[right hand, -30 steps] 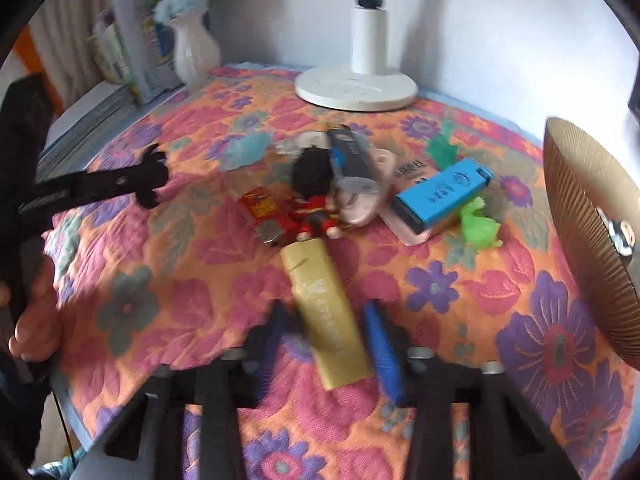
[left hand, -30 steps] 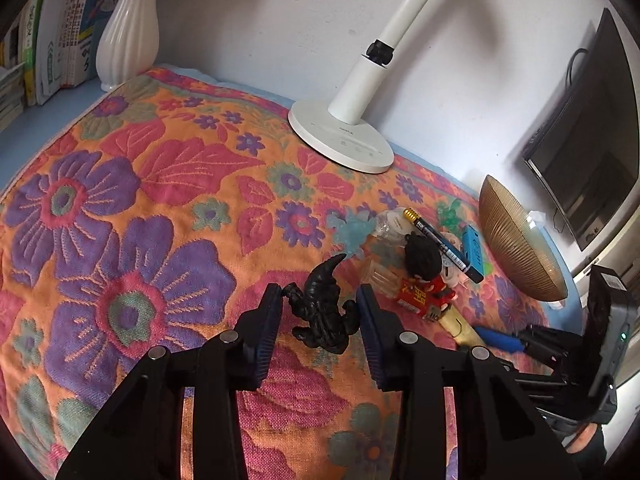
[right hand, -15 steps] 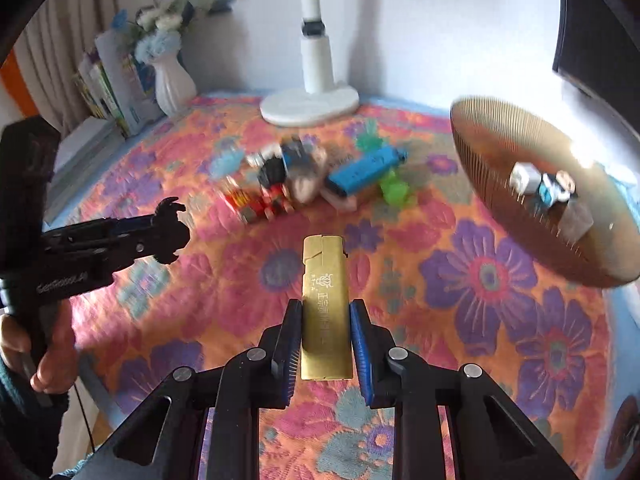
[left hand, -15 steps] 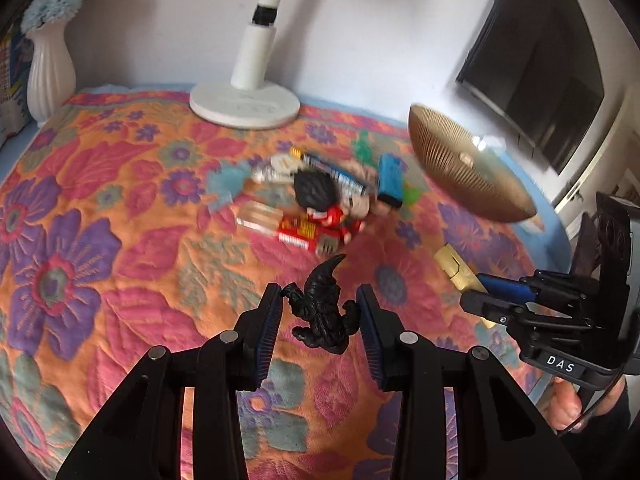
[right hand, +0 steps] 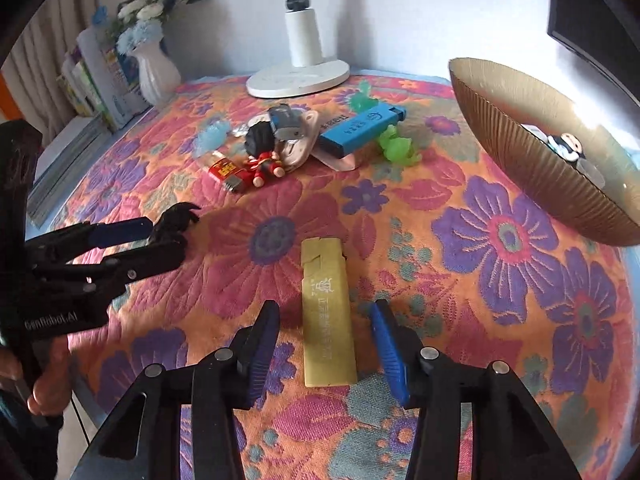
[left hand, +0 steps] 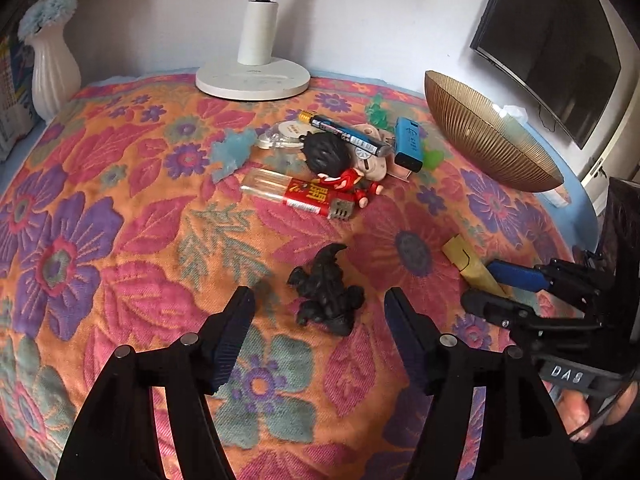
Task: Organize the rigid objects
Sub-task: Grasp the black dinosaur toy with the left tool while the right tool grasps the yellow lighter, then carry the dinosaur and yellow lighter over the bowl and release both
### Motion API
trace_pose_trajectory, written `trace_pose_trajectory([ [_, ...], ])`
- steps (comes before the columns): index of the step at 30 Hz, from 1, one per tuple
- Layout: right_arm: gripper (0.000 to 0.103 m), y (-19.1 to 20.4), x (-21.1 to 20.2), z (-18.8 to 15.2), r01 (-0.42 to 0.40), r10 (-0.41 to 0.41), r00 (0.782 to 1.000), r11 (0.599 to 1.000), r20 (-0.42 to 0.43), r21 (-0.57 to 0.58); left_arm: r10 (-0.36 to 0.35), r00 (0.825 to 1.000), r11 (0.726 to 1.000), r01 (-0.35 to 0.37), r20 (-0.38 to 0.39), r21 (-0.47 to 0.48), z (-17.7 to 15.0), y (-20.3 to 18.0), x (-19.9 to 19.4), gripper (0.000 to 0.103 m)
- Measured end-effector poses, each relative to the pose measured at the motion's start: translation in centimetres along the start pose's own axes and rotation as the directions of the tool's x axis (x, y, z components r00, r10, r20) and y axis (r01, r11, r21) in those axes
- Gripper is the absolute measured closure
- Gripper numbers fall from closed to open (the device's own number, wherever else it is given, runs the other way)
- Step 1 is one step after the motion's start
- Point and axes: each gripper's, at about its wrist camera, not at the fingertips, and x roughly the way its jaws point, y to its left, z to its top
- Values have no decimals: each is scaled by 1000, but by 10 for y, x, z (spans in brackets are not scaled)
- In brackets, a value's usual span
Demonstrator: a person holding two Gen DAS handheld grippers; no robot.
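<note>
Release step: we see both grippers' jaws opening, left gripper around the black figurine, right gripper around the gold lighter (both lying free on the cloth); next, withdraw cleanly.

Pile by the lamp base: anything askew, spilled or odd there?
Yes. The marker and blue lighter lie propped at a slant on other items instead of flat on the cloth, and the red doll lies tipped over. The gold bowl looks tilted, though the fisheye may exaggerate that. Nothing looks spilled or broken.

Black dinosaur figure, gold lighter, floral orange-pink-purple cloth.
</note>
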Motion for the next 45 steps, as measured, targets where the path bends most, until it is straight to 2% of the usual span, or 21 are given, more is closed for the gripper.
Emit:
trace_pose_trajectory([
  [1, 62, 3, 0, -1, 27, -27, 1000, 1000, 3, -2, 12, 1000, 1000, -12, -5, -5, 3, -2, 3, 46],
  [2, 64, 6, 0, -2, 60, -60, 998, 998, 7, -9, 24, 1000, 1000, -24, -7, -2, 5, -3, 5, 62],
  [3, 69, 9, -1, -2, 76, -76, 997, 997, 11, -16, 40, 999, 999, -40, -10, 11, 7, -6, 7, 69],
  [5, 80, 13, -2, -4, 78, -77, 997, 997, 17, -24, 54, 998, 998, -54, -15, 30, 7, -9, 6, 69],
  [10, 80, 15, -22, -8, 60, -58, 997, 997, 42, -50, -40, 998, 999, 40, 43, 14, 12, -15, -19, 69],
  [12, 80, 6, -52, 0, 69, -64, 991, 997, 119, -34, -54, 994, 998, 50, 91, 40, 25, -28, -35, 69],
  [14, 80, -14, -91, 13, 76, -78, 974, 997, 214, 15, -82, 987, 994, 72, 141, 77, 41, -43, -50, 69],
  [16, 80, -39, -121, 23, 120, -135, 952, 990, 275, 71, -115, 973, 988, 90, 201, 129, 65, -65, -66, 69],
  [18, 80, -73, -146, 37, 174, -214, 931, 972, 297, 155, -169, 953, 975, 126, 251, 181, 90, -89, -78, 69],
  [20, 80, -105, -159, 46, 190, -250, 924, 957, 290, 219, -217, 940, 963, 161, 265, 218, 112, -112, -81, 69],
  [23, 80, -139, -156, 57, 178, -241, 946, 945, 216, 275, -271, 934, 944, 210, 235, 254, 144, -144, -65, 69],
  [25, 80, -151, -144, 61, 141, -193, 968, 947, 163, 288, -265, 947, 944, 217, 179, 247, 154, -158, -39, 69],
  [28, 80, -169, -115, 57, 90, -111, 993, 939, 47, 333, -251, 967, 948, 237, 45, 211, 156, -171, 10, 69],
  [30, 80, -178, -100, 54, 71, -72, 997, 935, -8, 348, -251, 968, 946, 248, -12, 206, 149, -177, 31, 69],
  [34, 80, -181, -89, 52, 92, -79, 996, 933, -52, 347, -236, 970, 946, 243, -58, 214, 142, -187, 52, 69],
  [37, 80, -185, -86, 55, 104, -84, 994, 925, -69, 365, -241, 969, 945, 247, -54, 212, 145, -190, 56, 66],
  [38, 79, -187, -87, 57, 114, -97, 993, 922, -65, 369, -243, 969, 947, 246, -39, 207, 147, -189, 55, 54],
  [39, 75, -187, -88, 60, 151, -135, 988, 918, -69, 367, -249, 968, 948, 249, -22, 199, 149, -186, 52, 45],
  [40, 69, -187, -88, 63, 186, -171, 982, 912, -73, 365, -258, 966, 949, 254, -5, 187, 152, -181, 50, 32],
  [42, 68, -190, -102, 58, 210, -216, 976, 899, -28, 385, -280, 959, 951, 270, 46, 154, 152, -164, 35, 30],
  [45, 56, -189, -120, 51, 147, -187, 981, 895, 55, 422, -291, 952, 955, 281, 95, 99, 143, -126, 11, 28],
])
